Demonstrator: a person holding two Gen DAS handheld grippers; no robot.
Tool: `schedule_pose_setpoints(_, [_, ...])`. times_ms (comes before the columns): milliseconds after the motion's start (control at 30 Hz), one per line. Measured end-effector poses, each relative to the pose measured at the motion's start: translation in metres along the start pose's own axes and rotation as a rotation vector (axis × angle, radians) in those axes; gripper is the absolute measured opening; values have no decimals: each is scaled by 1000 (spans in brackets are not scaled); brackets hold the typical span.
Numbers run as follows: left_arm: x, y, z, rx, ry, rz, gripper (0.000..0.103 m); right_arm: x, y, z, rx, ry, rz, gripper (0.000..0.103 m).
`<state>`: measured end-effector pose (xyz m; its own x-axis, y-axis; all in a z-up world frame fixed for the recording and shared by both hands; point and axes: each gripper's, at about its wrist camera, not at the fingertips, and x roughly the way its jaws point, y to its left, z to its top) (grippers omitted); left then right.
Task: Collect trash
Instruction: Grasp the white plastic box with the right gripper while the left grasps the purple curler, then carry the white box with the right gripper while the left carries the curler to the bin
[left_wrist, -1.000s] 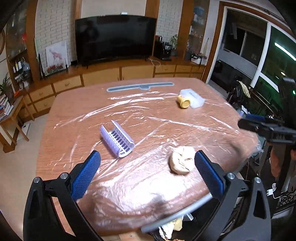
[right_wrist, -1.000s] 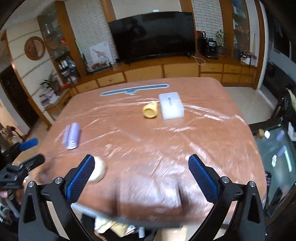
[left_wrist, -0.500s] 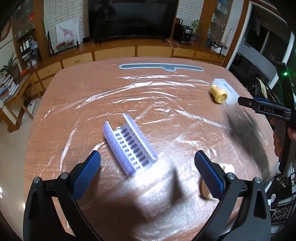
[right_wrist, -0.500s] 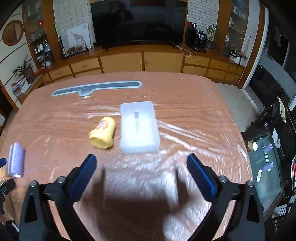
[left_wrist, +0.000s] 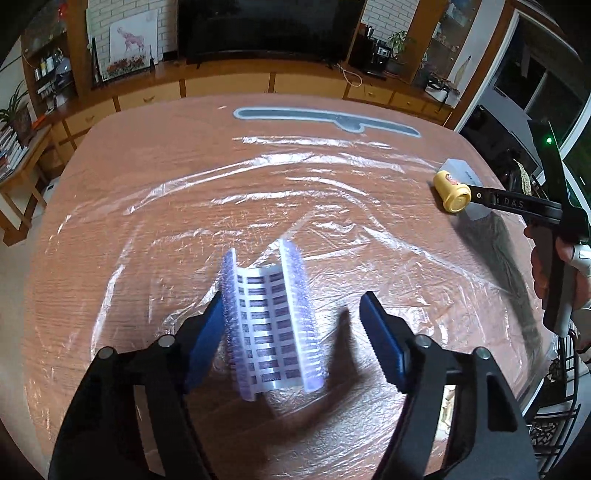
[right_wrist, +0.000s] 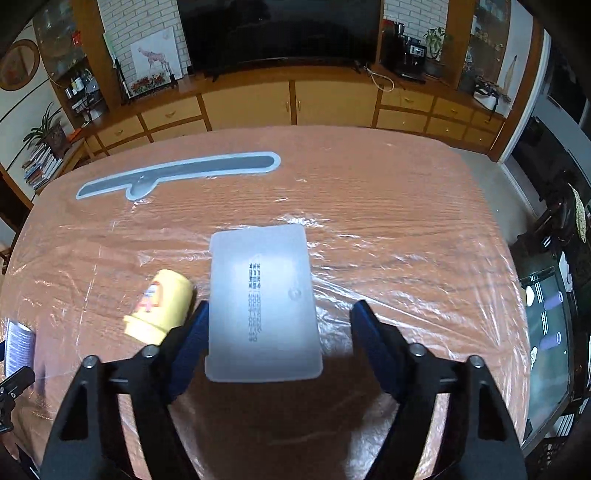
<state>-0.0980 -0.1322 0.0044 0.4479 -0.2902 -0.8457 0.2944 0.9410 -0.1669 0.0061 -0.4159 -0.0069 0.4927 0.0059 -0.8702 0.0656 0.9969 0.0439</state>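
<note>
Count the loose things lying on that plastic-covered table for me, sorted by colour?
Purple-and-white: 1, ridged plastic tray
Yellow: 1, small bottle
Frosted white: 1, flat plastic container
Grey: 1, long flat strip
Total: 4

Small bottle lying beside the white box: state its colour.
The small bottle is yellow with a small printed label; clearest in the right wrist view.

Purple-and-white tray (left_wrist: 271, 321) smeared by motion blur, print on it unreadable. Near edge of the frosted plastic box (right_wrist: 263, 301) fuzzy too, small text down its middle illegible. Same box in the left view mostly hidden behind the yellow bottle (left_wrist: 451, 192) and the right gripper (left_wrist: 517, 202) (only a grey corner showing). Tray cut off at the right view's left edge. Right hand (left_wrist: 554, 266) cropped at the frame's edge.
</note>
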Motion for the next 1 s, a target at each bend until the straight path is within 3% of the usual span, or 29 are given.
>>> schedule_pose_setpoints(67, [-2,2,-1,-6,-7,4,65,0,2,1,-11,-7,-12,69])
schedule_pose_setpoints(133, [-2,5,-1,-11,-6,1,54,-2,4,0,-20,-18,-18,55])
schedule_pose_setpoints(233, [-4,8,-2,-15,-5,-11,45,-4,5,-2,-23,-28,-6,54])
schedule_pose_setpoints(667, [-10,5,1,2,-20,-67,44,-35,-19,-16,71,-65,70,54])
schedule_pose_setpoints(1000, [-17,-3,-3,39,-34,-88,44,-70,-16,-60,102,-67,126,54])
